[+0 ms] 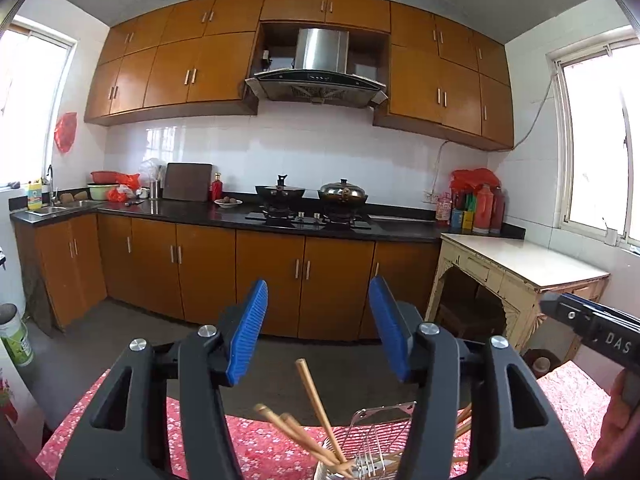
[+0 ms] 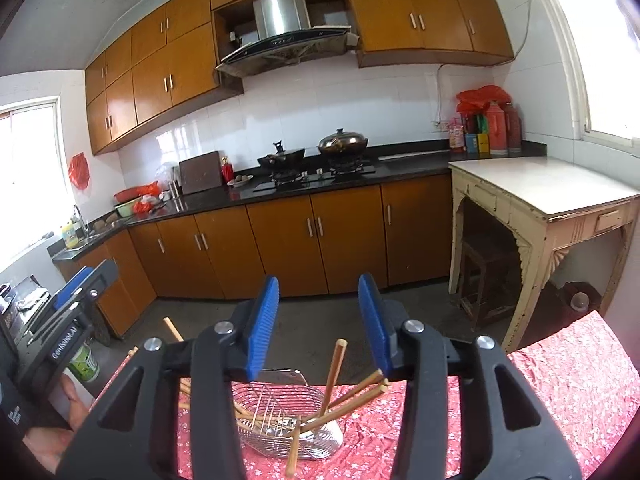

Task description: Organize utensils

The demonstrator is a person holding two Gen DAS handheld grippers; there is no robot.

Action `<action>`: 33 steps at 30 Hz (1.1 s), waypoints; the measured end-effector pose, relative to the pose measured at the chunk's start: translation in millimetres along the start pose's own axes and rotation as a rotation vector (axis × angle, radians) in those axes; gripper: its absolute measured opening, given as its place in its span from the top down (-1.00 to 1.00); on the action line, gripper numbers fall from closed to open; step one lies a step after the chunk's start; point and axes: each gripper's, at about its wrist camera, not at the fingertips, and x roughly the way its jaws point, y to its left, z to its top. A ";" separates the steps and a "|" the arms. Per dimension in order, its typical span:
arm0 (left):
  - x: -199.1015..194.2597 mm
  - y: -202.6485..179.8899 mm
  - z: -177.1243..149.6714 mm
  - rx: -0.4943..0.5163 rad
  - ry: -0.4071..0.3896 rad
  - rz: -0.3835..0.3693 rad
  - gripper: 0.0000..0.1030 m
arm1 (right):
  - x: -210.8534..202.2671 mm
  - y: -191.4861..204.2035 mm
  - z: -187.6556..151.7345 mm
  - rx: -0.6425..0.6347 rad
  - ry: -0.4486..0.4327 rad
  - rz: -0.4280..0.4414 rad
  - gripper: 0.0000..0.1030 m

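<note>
Left wrist view looked level across a kitchen. The left gripper [image 1: 318, 300] filled the lower centre of the frame, its blue-padded jaws parted about halfway with nothing between the pads. Below it, at the bottom edge, wooden chopsticks [image 1: 316, 408] leaned out of a wire utensil basket [image 1: 376, 432] that stood on a table under a red floral tablecloth [image 1: 256, 440]. One chopstick rose steeply between the gripper arms; the others splayed toward the lower left. The right gripper [image 1: 588, 322] came in at the right edge, with part of a hand [image 1: 618, 424] beneath it.

Right wrist view, tilted a little, showed the right gripper [image 2: 318, 296] at lower centre, jaws likewise about half open and holding nothing. The basket [image 2: 276, 412] sat directly below it, near the table's far edge. Chopsticks [image 2: 334, 372] stood or leaned in it at mixed angles, some fanned to the right, and one stick seemed to hang over the near rim, though the fisheye distortion made that uncertain. The left gripper [image 2: 80, 284] appeared at the left edge, well apart from the basket.

Background in both views: orange-brown cabinets [image 1: 264, 272], a black countertop [image 1: 192, 214], two lidded pots [image 1: 342, 192] on a gas hob, a range hood [image 1: 318, 76], and a worn cream side table [image 2: 544, 192] at right.
</note>
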 end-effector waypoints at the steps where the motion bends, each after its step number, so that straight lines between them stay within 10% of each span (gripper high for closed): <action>1: -4.8 2.8 1.3 -0.002 -0.002 0.001 -0.09 | -6.1 -0.6 0.2 -0.001 -0.007 -0.007 0.11; 5: -21.2 14.2 1.9 -0.024 0.009 -0.003 -0.20 | -28.2 -1.0 -3.1 -0.008 -0.034 -0.019 -0.02; 12: -50.1 28.9 -8.0 -0.034 0.037 -0.021 -0.65 | -78.4 0.5 -25.2 -0.026 -0.115 -0.022 -0.90; 16: -71.3 35.2 -17.4 -0.020 0.047 -0.047 -0.96 | -109.6 5.8 -46.7 -0.038 -0.172 -0.066 -0.92; 33: -168.8 62.2 -126.7 0.046 0.053 -0.028 -0.96 | -195.2 44.3 -190.3 -0.135 -0.213 -0.115 -0.92</action>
